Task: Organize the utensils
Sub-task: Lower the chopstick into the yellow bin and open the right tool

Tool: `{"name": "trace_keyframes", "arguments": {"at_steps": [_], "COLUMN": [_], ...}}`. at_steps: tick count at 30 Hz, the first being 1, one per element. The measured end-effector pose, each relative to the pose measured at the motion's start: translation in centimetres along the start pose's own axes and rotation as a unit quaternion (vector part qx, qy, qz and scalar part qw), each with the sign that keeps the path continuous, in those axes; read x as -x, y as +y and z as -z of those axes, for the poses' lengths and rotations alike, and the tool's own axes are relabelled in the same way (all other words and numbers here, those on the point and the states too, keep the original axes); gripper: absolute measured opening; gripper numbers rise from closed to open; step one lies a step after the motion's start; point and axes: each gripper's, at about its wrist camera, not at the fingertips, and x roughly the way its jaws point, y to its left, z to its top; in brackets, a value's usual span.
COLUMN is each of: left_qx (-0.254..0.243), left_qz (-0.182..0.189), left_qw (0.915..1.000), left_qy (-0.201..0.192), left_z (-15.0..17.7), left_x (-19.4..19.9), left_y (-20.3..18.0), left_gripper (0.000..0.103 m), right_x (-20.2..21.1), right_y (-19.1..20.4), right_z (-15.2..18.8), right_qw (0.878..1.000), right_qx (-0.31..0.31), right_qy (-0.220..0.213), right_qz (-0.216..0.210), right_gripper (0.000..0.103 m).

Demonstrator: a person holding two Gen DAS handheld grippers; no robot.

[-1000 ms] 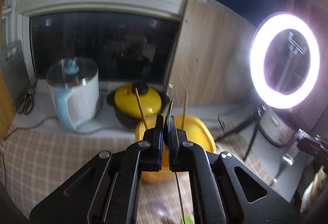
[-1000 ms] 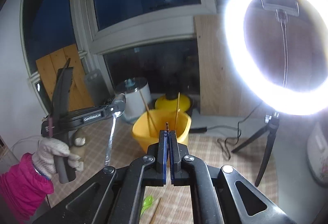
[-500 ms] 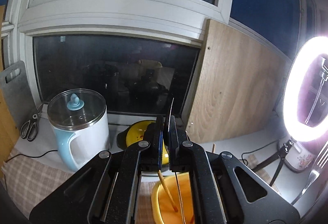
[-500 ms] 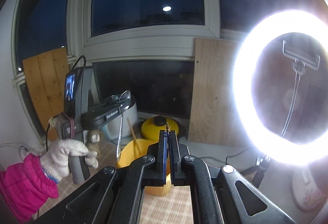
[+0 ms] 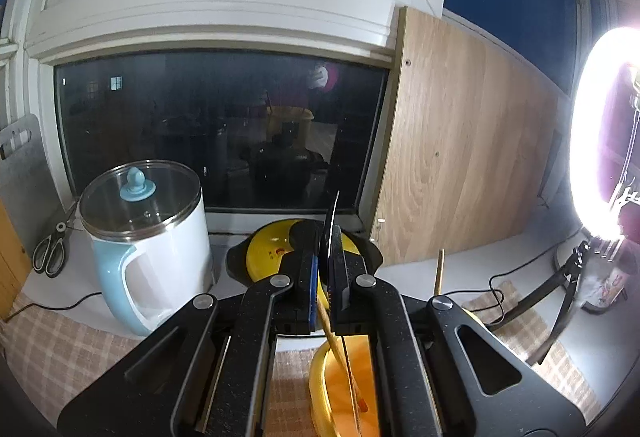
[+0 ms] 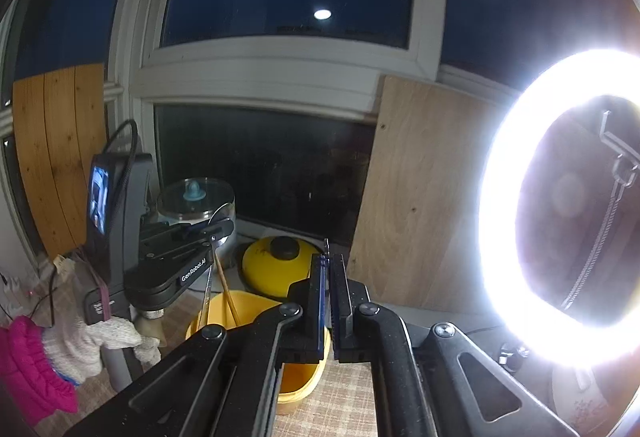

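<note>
Left wrist view: the left hand-held gripper pinches a thin metal spoon above the yellow plastic tub holding wooden chopsticks; a white electric kettle and yellow lidded pot stand behind on the desk. The right hand-held gripper is pressed together.

The left gripper, clamped on a metal spoon, now sits over the yellow container, whose rim lies below its jaws instead of ahead of them. In the right wrist view the container sits closer under the right gripper, and the spoon's handle dips inside it.
</note>
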Motion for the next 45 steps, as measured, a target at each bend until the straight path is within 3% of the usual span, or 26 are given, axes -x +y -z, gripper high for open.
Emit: {"name": "trace_keyframes", "arguments": {"at_steps": [7, 11, 27, 36, 37, 38, 40, 41, 45], "left_qx": [0.004, 0.009, -0.003, -0.023, -0.022, -0.022, -0.021, -0.021, -0.021], "left_qz": [0.007, 0.008, 0.036, 0.051, 0.053, 0.053, 0.052, 0.05, 0.045], "left_qw": [1.0, 0.9999, 0.9981, 0.9955, 0.9951, 0.9951, 0.9959, 0.9963, 0.9971], "left_qy": [0.004, 0.011, 0.05, 0.077, 0.08, 0.081, 0.071, 0.066, 0.058], "left_z": [0.2, 0.5, 2.2, 2.4, 2.4, 2.4, 2.2, 2.2, 1.7], "left_x": [0.0, 0.0, 0.4, -0.2, -0.2, -0.1, 0.6, 0.9, 2.1], "left_y": [0.5, 0.8, 0.0, -1.6, -1.7, -1.7, -1.6, -1.6, -1.3], "left_gripper": [0.001, 0.001, 0.001, 0.003, 0.012, 0.031, 0.046, 0.047, 0.047], "right_x": [-0.8, -1.1, -4.8, -5.4, -5.2, -5.1, -4.4, -4.0, -3.1], "right_y": [-0.6, 0.3, 1.2, 1.4, 1.3, 1.2, 1.1, 1.1, 0.5], "right_z": [-0.9, -0.9, 4.8, 5.6, 5.6, 5.6, 5.5, 5.4, 5.5], "right_qw": [1.0, 1.0, 0.995, 0.991, 0.99, 0.99, 0.991, 0.992, 0.992], "right_qx": [-0.024, 0.004, -0.041, -0.061, -0.063, -0.064, -0.063, -0.062, -0.069], "right_qy": [0.0, -0.001, 0.077, 0.095, 0.093, 0.091, 0.079, 0.073, 0.067], "right_qz": [-0.01, 0.006, -0.044, -0.072, -0.079, -0.082, -0.083, -0.082, -0.084], "right_gripper": [0.0, 0.0, 0.0, 0.003, 0.005, 0.017, 0.042, 0.051, 0.059]}}
